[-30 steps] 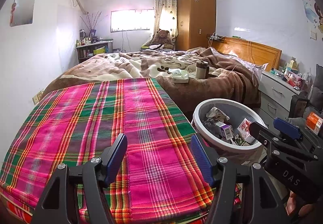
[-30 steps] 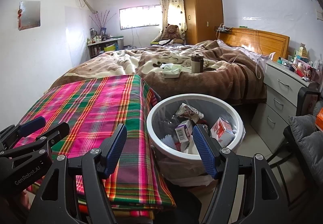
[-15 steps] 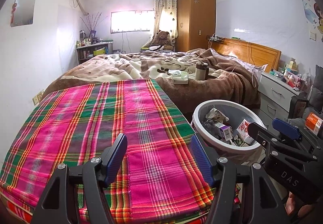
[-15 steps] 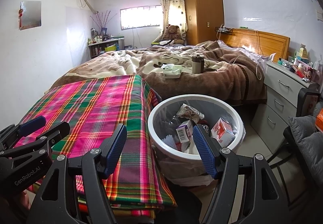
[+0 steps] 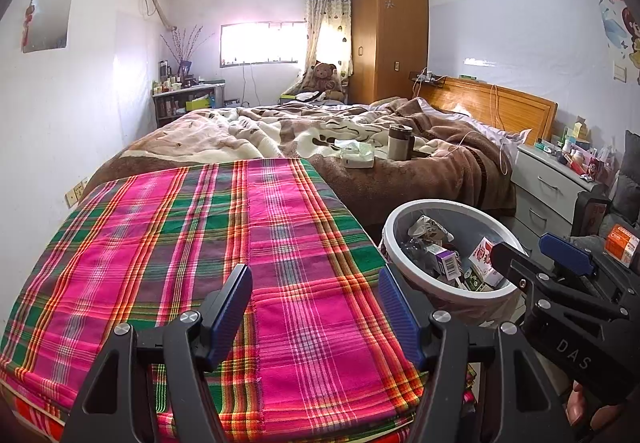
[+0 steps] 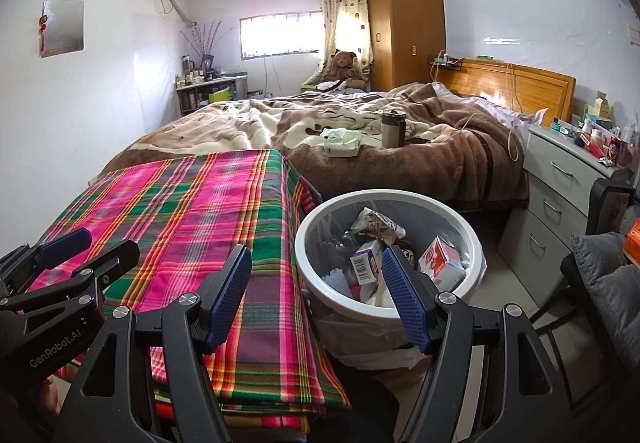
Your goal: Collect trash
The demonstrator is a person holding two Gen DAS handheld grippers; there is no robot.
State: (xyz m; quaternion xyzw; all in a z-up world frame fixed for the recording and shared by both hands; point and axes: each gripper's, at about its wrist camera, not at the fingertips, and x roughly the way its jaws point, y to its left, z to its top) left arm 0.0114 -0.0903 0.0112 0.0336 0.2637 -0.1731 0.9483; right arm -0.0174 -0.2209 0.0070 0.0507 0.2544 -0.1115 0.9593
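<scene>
Nothing has shifted in the last second: the left gripper (image 5: 314, 307) and right gripper (image 6: 316, 295) hang half-open and empty over the plaid cloth (image 5: 200, 243). The trash bin (image 6: 472, 239) (cartons inside) stands right of it; collecting looks finished.

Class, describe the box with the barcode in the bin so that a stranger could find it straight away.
Start at the plaid cloth; beside its edge stands a round white-rimmed bin. Among the rubbish inside, the purple-and-white box shows a black barcode, whereas the neighbouring carton is red and white.
</scene>
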